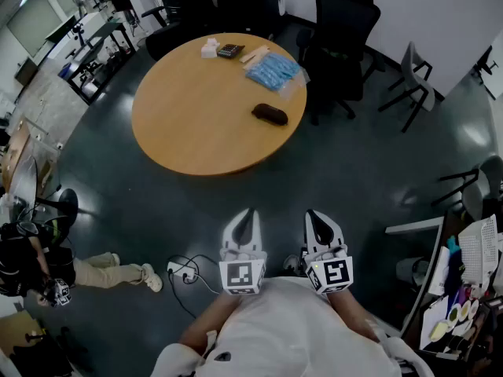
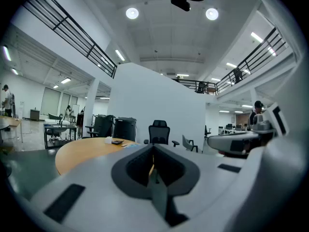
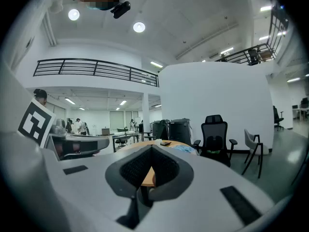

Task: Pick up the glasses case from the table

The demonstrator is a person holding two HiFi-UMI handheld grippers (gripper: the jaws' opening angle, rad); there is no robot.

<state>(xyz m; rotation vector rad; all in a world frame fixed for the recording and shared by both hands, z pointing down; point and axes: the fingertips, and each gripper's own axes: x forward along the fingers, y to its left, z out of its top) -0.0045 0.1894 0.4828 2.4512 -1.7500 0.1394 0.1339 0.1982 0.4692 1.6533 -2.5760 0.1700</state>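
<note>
Wearer's body: a white shirt [image 1: 291, 332] fills the bottom of the head view, closest to the camera, with both arms reaching forward.
Left claw: the left claw [image 1: 249, 213] is held out just ahead of the body, above the dark floor. Its own view shows the two jaws pressed together at the tips with nothing between them.
Right claw: the right claw [image 1: 313, 214] is just beside the left one and level with it. Its jaws are also fully together and empty.
Marker cubes: a cube with black and white square markers sits at the rear of each claw, close to the body.
Glasses case: the glasses case [image 1: 269, 115], dark and oval, lies flat straight ahead of the two claws. It sits between their lines of aim, well apart from both and touched by neither.
Desk: the desk [image 1: 189, 116] is round and wooden. Its near edge is well ahead of the claws, and the case rests on its right part.
Beyond the case: a blue packet [image 1: 273, 71], a dark calculator [image 1: 230, 50], a small white object [image 1: 209, 49] and a pale stick [image 1: 254, 54] lie at the desk's far side.
Chairs: a black office chair [image 1: 346, 22] stands behind the desk, ahead and right of the right claw. A grey chair [image 1: 415, 81] stands further right.
Floor: a white power strip [image 1: 182, 271] with a cable lies left of the left claw.
</note>
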